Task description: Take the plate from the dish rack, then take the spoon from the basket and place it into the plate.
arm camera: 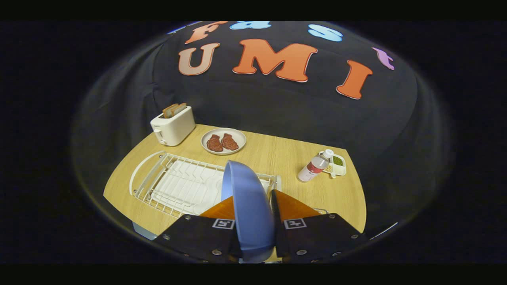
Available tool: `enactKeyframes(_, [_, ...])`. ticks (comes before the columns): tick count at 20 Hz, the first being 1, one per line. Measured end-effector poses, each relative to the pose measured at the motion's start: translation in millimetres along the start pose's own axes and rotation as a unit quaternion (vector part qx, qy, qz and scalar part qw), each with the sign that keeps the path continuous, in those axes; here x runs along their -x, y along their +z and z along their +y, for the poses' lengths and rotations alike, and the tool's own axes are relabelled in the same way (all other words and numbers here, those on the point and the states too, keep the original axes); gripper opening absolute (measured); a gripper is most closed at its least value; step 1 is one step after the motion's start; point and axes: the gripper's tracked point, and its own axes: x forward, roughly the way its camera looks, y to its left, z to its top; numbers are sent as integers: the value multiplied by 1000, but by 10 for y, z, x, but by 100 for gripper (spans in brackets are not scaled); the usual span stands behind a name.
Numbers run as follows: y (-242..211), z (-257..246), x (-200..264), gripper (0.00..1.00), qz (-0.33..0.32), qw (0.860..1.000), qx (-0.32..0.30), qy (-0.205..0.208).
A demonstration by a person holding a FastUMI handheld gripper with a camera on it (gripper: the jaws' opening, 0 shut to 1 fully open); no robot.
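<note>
A blue plate (247, 206) stands on edge between my two fingers, and my gripper (253, 202) is shut on it. The plate is held above the white wire dish rack (178, 184), which lies on the wooden table just ahead of the fingers. The rack's slots look bare where I can see them. The plate and the fingers hide the rack's near right part.
Beyond the rack sit a white toaster (173, 126) with bread slices and a grey plate (223, 141) with two pieces of meat. To the right stand a water bottle (314, 167) and a small white dish (338, 164) of seasoning. The wooden table (277, 154) ends just past them.
</note>
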Motion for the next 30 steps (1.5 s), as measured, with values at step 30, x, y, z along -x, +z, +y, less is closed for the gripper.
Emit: enactKeyframes(30, [-2126,174,109,30,62,984,-125,112])
